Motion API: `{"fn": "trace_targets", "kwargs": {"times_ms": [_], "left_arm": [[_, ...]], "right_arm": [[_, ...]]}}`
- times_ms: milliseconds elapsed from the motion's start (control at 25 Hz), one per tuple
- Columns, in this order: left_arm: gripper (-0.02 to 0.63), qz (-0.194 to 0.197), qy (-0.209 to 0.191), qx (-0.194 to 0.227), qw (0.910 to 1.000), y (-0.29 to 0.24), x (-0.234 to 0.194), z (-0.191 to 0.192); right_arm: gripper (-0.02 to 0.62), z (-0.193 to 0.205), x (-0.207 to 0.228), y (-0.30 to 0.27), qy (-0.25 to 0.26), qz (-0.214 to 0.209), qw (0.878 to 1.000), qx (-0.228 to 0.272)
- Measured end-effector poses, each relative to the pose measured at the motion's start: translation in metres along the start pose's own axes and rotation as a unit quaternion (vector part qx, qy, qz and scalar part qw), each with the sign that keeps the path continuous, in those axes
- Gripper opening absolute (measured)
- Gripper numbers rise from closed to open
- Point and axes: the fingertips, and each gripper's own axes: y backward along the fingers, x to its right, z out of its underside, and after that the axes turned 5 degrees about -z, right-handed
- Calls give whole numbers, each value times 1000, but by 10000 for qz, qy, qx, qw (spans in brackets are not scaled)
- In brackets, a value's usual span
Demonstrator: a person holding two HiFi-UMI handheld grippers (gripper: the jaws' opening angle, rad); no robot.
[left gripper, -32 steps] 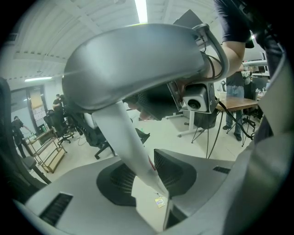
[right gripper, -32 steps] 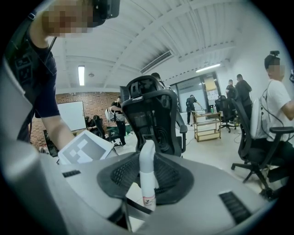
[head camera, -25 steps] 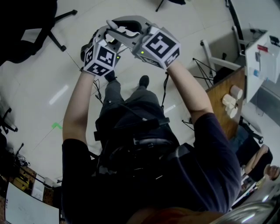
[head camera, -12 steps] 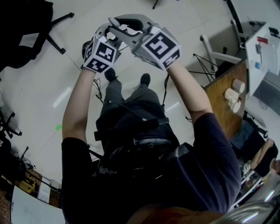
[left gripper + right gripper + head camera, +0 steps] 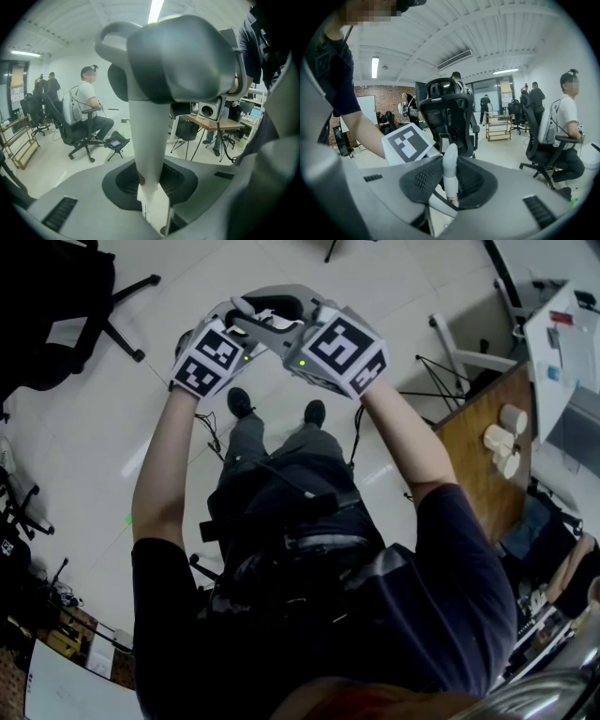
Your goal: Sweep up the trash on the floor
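My left tongs (image 5: 151,185) are up at 12 o'clock, closing around the white handle (image 5: 149,136) that runs between them, not squeezing it yet. Right tongs (image 5: 450,183) sit just beside at 1 o'clock, clenched near the handle's rounded end.

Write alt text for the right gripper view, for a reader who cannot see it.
The right gripper holds a slim white handle, its rounded tip upright between the grey jaws. At left reaches the holder's forearm; behind stand a black office chair and a seated person in a bright workroom.
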Motion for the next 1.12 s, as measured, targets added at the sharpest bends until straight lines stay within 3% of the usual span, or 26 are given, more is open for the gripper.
{"fn": "trace_targets", "kwargs": {"times_ms": [280, 520, 800, 1120], "left_arm": [[74, 26, -34, 157, 9999, 22, 23, -36], [72, 192, -419, 258, 9986, 37, 62, -83], [74, -287, -800, 974, 9916, 55, 100, -156], [74, -902, -788, 1229, 9852, 61, 155, -186]], "right_arm": [[103, -30, -21, 35, 116, -304, 9989, 323], [104, -57, -36, 91, -1, -644, 9959, 639], [104, -92, -43, 168, 114, -885, 9893, 1154], [104, -93, -87, 229, 787, -1439, 9770, 1366]]}}
